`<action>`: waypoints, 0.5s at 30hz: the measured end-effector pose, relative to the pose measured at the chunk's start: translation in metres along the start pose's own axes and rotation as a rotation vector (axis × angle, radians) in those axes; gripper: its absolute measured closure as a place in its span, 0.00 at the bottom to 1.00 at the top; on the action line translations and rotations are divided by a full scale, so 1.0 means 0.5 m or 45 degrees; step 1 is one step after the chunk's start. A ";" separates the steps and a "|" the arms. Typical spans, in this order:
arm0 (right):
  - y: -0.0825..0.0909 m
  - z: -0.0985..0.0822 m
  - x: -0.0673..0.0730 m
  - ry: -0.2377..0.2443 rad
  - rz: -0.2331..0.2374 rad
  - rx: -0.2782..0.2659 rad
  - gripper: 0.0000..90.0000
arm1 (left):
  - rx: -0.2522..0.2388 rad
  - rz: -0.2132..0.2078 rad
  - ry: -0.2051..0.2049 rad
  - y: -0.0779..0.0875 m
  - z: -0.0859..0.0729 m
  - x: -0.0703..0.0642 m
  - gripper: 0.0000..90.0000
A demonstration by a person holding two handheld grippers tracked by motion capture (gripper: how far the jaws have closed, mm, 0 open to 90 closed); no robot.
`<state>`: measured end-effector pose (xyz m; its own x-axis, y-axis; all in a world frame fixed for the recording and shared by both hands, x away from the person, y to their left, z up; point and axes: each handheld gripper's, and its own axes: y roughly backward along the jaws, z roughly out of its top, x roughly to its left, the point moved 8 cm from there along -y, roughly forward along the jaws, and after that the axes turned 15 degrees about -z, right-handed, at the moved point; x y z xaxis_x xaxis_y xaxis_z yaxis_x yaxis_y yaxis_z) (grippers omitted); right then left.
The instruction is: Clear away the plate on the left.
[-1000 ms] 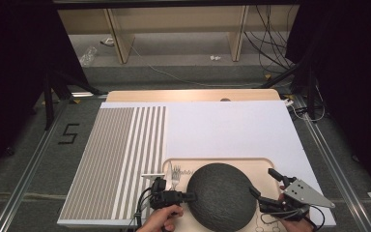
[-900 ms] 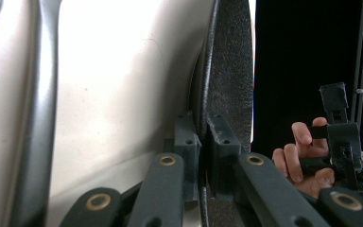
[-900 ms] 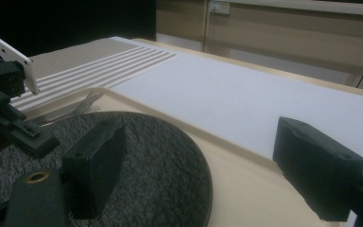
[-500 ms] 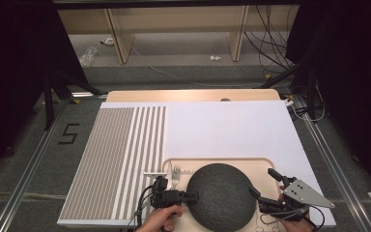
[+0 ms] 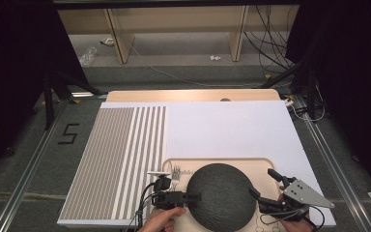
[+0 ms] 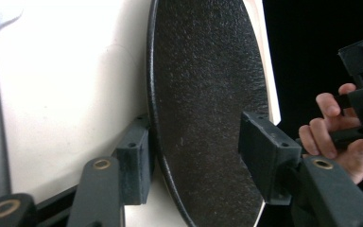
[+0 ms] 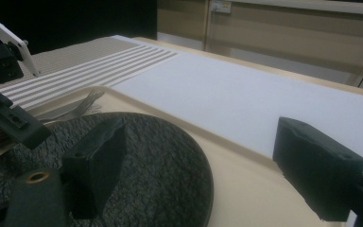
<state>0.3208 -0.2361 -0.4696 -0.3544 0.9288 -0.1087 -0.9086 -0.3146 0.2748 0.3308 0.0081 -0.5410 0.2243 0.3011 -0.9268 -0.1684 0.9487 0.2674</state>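
Nearest me, my left hand (image 5: 163,220) comes in from the bottom edge beside the dark round plate (image 5: 220,198), holding the left gripper (image 5: 193,197) level and pointed at the plate's left rim. In the left gripper view its jaws have just been opening: they straddle the plate's edge, one pad close against the underside, the other standing off the top face, so I read no grip. My right hand (image 5: 294,216) holds the right gripper (image 5: 265,186) at the plate's right side, jaws spread wide around its rim with nothing pressed; in the right gripper view one jaw hangs over the plate, the other off it.

The plate lies on a pale wooden tray (image 5: 251,163) on the tabletop. My forearms are cut off by the frame, and the plate's near edge is partly hidden behind the grippers. A fork (image 5: 176,176) lies on the tray just left of the plate, its handle covered by the left gripper.

Beyond the plate a white sheet (image 5: 227,128) covers the tabletop, with a striped mat (image 5: 118,154) to the plate's far left.
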 end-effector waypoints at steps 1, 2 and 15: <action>0.000 0.000 0.000 0.001 0.001 0.000 0.21 | -0.002 0.004 -0.008 0.001 0.001 -0.001 0.51; 0.000 0.000 0.001 0.003 0.002 0.000 0.21 | -0.002 0.011 -0.016 0.002 0.002 -0.002 0.50; 0.000 0.000 0.001 0.000 0.006 0.000 0.21 | 0.019 0.061 -0.139 0.026 0.020 -0.013 0.46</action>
<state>0.3204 -0.2355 -0.4696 -0.3587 0.9272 -0.1075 -0.9069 -0.3189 0.2755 0.3366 0.0196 -0.5288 0.3199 0.3540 -0.8788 -0.1671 0.9341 0.3155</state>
